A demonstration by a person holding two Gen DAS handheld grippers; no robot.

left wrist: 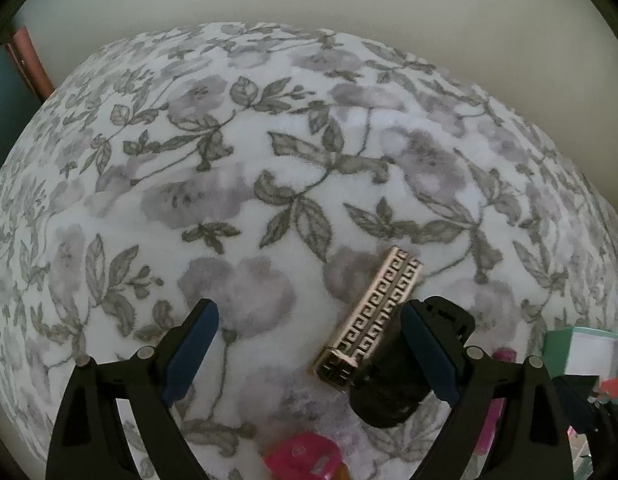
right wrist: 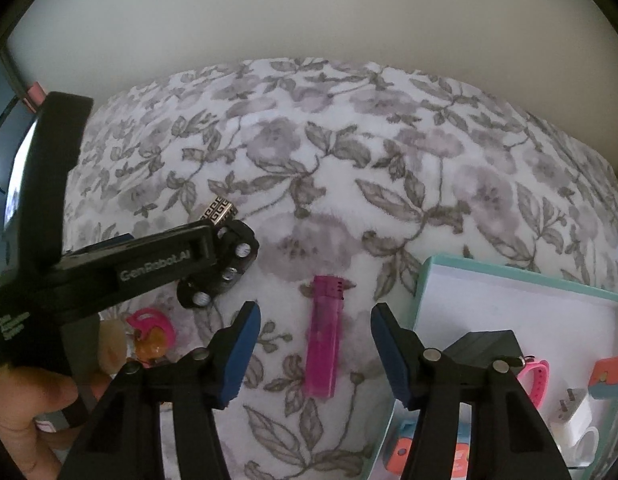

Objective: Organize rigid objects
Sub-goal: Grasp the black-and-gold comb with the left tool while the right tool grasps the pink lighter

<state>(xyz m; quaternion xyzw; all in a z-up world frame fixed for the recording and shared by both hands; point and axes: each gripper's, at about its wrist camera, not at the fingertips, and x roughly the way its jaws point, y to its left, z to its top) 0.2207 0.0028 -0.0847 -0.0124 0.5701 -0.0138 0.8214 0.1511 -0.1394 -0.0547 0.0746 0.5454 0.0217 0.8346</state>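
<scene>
Claws number two, both pointing steeply down at one floral blanket (right wrist: 389, 184). One pink lighter (right wrist: 324, 340) lies lengthwise between the blue pads of the right claw (right wrist: 315, 350), whose jaws stand half apart with a gap on each side of it, touching nothing. One silver lighter with a key pattern (left wrist: 371, 314) lies slanted just inside the right-hand finger of the left claw (left wrist: 309, 354), whose jaws are wide and grip nothing; one black cylinder-like thing (left wrist: 389, 392) sits against that lighter's near end, and what it is I cannot tell. One pink toy (right wrist: 149, 322) lies outside the right claw's left finger, partly hidden by the left claw's body, which a hand (right wrist: 25, 420) holds. One teal-rimmed white box (right wrist: 425, 280) stands open beside the right claw's right finger; inside it are one pink strap (right wrist: 535, 374), one white plug (right wrist: 575, 416) and one orange-and-blue item (right wrist: 613, 376).
</scene>
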